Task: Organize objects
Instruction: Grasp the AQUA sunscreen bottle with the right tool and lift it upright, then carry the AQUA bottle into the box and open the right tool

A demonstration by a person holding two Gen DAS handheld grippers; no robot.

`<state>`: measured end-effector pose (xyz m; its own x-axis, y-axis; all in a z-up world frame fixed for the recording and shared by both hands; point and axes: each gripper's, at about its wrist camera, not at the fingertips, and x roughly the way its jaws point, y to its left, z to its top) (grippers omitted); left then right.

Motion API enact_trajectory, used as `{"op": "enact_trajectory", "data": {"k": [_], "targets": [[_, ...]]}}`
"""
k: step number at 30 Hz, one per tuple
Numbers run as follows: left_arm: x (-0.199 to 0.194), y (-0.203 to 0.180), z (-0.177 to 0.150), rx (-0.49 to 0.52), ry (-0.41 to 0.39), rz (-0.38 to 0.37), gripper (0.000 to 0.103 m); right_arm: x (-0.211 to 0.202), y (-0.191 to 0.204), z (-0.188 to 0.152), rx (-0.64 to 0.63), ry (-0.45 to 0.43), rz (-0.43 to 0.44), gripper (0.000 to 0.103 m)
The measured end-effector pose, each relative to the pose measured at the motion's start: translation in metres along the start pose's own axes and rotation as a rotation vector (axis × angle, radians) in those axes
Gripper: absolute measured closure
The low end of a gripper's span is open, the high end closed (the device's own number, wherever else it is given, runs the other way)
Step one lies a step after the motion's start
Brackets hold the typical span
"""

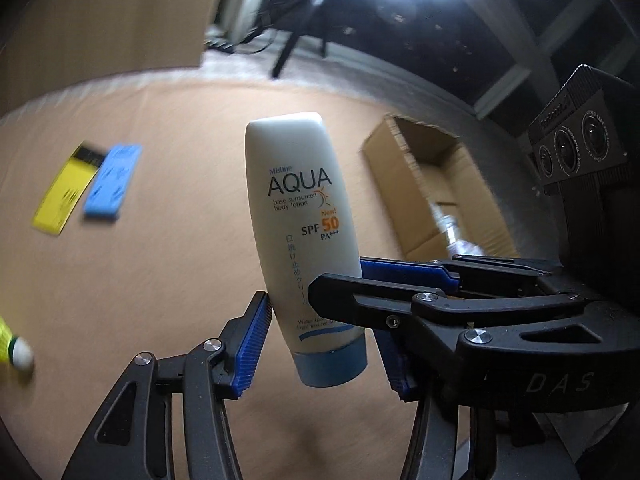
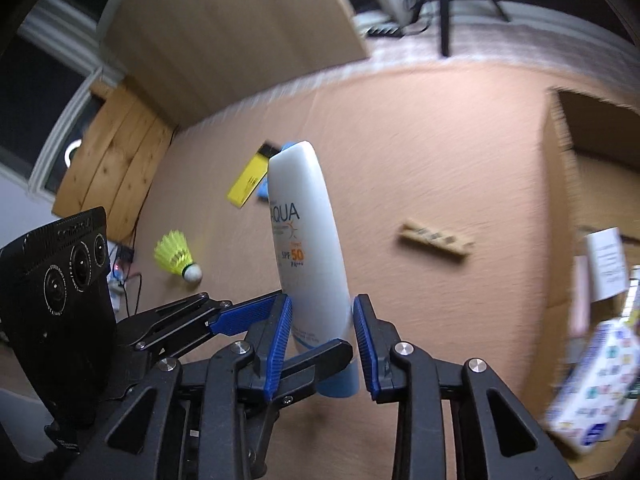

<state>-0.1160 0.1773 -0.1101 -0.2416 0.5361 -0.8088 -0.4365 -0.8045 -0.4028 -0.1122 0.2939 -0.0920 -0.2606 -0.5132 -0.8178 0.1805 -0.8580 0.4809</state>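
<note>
The white sunscreen tube with a pale blue cap [image 1: 298,216] hangs cap-down above the tan bench [image 1: 168,184]. The left gripper [image 1: 320,344] and right gripper [image 2: 322,344] both bracket its lower end; whether either pair of jaws is clamped or merely close I cannot tell. An open cardboard box [image 1: 424,184] sits beyond.

The lower print on the white sunscreen tube with the pale blue cap [image 1: 298,216] is hidden behind a black gripper finger [image 1: 360,300]. The yellow feathered shuttlecock [image 1: 14,354] is cut by the left edge. Contents of the open brown cardboard box [image 1: 424,184] are too blurred to identify. The blue flat packet [image 2: 262,192] is mostly hidden behind the tube, and the small tan wooden block [image 2: 436,239] is motion-smeared.
</note>
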Motion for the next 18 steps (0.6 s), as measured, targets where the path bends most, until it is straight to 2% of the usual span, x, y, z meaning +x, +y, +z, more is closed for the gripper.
{"op": "enact_trajectory", "data": {"k": [8, 18], "targets": [[0.028, -0.065, 0.033, 0.096, -0.006, -0.046, 0.049, -0.053, -0.051, 0.014, 0.05, -0.091, -0.047, 0.074], [0.078, -0.138, 0.065, 0.179, 0.028, -0.102, 0.05, -0.096, -0.117, 0.018, 0.119, -0.14, -0.094, 0.074]]}}
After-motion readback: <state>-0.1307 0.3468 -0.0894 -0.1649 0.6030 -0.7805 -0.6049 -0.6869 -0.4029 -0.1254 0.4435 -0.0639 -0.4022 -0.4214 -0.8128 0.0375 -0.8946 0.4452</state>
